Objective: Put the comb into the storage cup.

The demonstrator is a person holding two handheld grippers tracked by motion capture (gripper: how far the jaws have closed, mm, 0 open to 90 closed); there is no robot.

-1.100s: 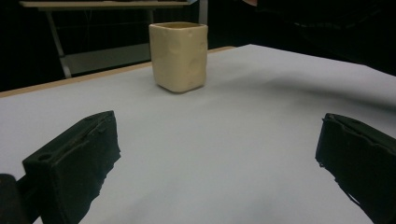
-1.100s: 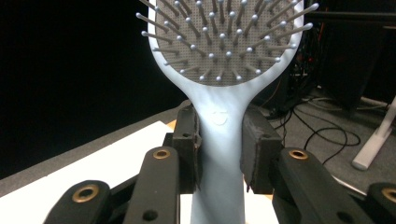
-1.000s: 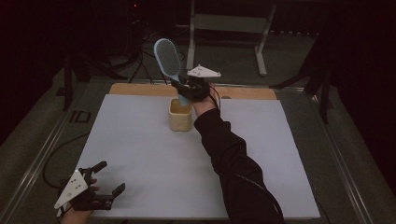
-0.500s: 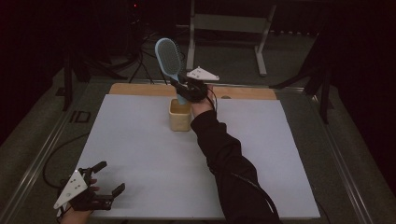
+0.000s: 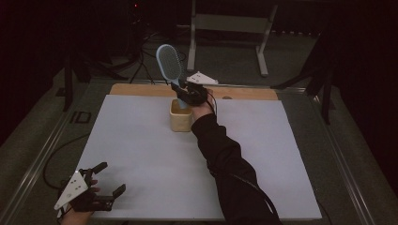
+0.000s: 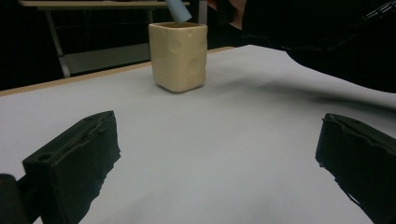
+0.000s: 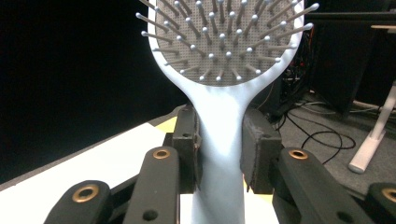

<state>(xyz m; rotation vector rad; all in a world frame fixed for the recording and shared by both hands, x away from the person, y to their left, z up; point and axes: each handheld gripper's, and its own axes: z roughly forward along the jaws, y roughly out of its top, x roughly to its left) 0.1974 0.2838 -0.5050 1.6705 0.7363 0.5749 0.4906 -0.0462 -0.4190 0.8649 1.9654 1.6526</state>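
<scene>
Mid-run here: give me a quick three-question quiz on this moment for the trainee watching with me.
1. True or false: the left tool holds the hairbrush.
2. Where is the brush handle's lower end? A) lying flat on the table B) at the mouth of the yellow cup C) past the table edge
3. Fill in: the right tool grips the brush by its ____.

Key: 1 false, it rests open near the table's front corner. 2 B. 3 handle.

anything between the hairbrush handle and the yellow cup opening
Nothing visible does. The right gripper holds the hairbrush upright right over the yellow cup, handle end at its open rim.
</scene>
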